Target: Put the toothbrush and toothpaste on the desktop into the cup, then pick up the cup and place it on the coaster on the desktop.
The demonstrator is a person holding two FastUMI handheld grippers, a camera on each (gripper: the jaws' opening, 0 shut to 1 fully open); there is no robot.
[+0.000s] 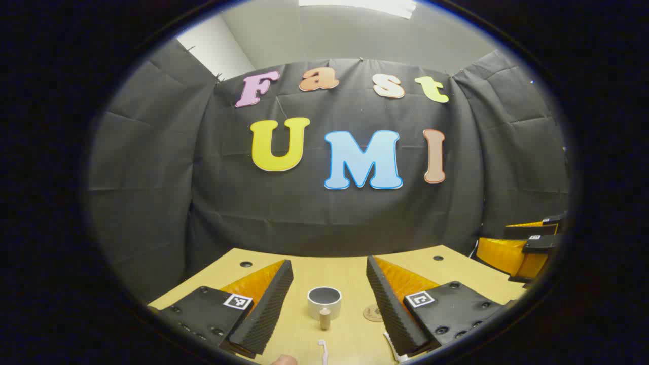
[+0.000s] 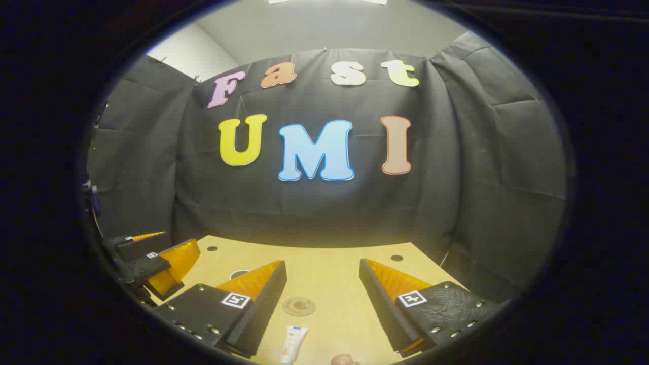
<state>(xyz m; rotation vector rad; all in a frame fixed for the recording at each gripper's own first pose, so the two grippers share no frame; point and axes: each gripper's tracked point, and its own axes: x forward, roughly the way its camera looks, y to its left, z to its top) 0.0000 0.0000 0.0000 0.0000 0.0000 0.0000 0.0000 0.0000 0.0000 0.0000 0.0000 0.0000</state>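
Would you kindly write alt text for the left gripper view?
The open left gripper hovers over a light wooden desktop, framing a white cup with a wooden handle. A white toothbrush lies nearer the camera, and a round brown coaster sits right of the cup.

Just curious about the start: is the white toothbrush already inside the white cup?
No, the white toothbrush lies flat on the wooden desktop, nearer than the white cup.
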